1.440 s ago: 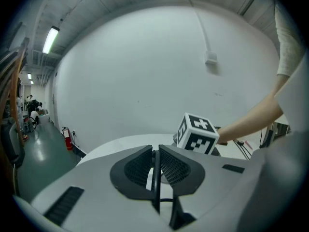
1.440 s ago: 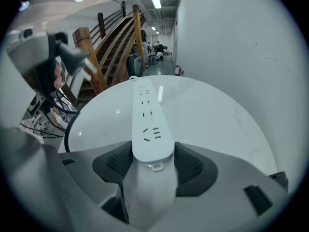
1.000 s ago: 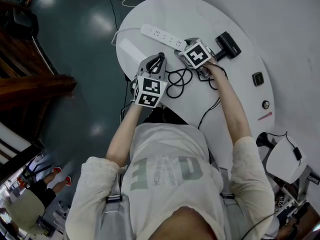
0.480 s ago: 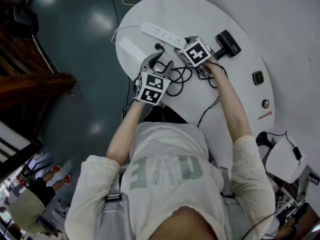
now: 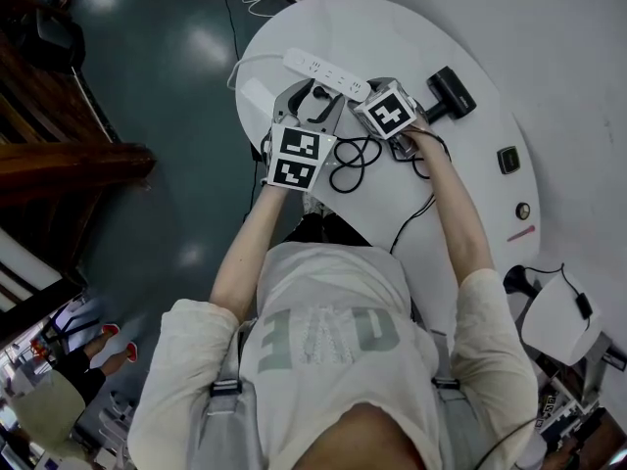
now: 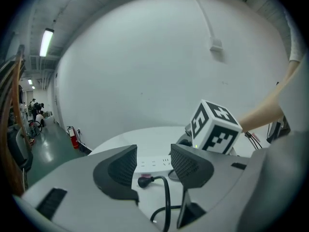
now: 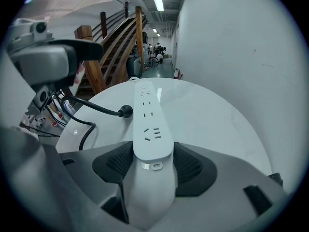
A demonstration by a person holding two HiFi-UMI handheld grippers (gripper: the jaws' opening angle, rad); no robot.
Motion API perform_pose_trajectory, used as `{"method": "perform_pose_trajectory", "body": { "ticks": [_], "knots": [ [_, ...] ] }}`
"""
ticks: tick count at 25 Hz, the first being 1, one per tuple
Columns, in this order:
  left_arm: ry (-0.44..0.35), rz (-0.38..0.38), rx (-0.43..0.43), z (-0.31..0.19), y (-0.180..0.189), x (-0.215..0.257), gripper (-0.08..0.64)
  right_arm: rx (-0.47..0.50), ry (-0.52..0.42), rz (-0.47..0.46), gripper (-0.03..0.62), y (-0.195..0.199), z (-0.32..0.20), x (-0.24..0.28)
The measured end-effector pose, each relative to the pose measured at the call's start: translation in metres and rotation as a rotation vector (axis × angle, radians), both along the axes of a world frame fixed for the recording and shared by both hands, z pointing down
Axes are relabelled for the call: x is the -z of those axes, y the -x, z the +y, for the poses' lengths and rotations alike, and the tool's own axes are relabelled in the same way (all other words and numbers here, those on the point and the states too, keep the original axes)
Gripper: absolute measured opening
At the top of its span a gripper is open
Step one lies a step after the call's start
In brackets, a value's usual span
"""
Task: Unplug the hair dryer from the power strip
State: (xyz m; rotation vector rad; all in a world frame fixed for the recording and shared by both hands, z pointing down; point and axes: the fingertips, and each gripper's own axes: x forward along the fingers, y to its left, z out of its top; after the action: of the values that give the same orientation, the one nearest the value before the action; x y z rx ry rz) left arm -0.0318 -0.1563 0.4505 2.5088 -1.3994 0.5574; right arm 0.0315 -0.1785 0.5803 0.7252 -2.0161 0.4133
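Note:
The white power strip [image 5: 326,74] lies on the round white table [image 5: 392,37]. My right gripper [image 7: 152,161] is shut on the strip's near end [image 7: 150,129] and holds it flat. The hair dryer's black plug [image 7: 126,111] lies loose on the table beside the strip, out of its sockets, and its cord [image 5: 353,155] coils back toward me. My left gripper [image 6: 152,161] hovers just above the plug [image 6: 145,181]. Its jaws have just been opening and the pads touch nothing. The black hair dryer [image 5: 446,91] lies beyond my right gripper [image 5: 367,94].
A white cable [image 5: 253,62] runs from the strip off the table's left edge, where the dark floor [image 5: 147,67] drops away. The wall on the right carries a socket plate [image 5: 507,158] and a round knob [image 5: 522,210]. A wooden staircase [image 7: 111,47] stands beyond the table.
My left gripper's jaws went from shut to wide apart, leaving the black plug on the table, and the gripper rose and shifted toward the strip. The right gripper kept still.

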Motion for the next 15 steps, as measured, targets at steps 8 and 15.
{"method": "perform_pose_trajectory", "body": {
  "ticks": [8, 15],
  "knots": [
    [-0.077, 0.086, 0.043, -0.012, 0.006, 0.050, 0.215, 0.047, -0.132, -0.054, 0.264, 0.011, -0.003, 0.048],
    [-0.228, 0.184, 0.127, -0.014, 0.022, 0.128, 0.045, -0.122, -0.425, -0.419, 0.264, 0.019, -0.021, 0.200]
  ]
}}
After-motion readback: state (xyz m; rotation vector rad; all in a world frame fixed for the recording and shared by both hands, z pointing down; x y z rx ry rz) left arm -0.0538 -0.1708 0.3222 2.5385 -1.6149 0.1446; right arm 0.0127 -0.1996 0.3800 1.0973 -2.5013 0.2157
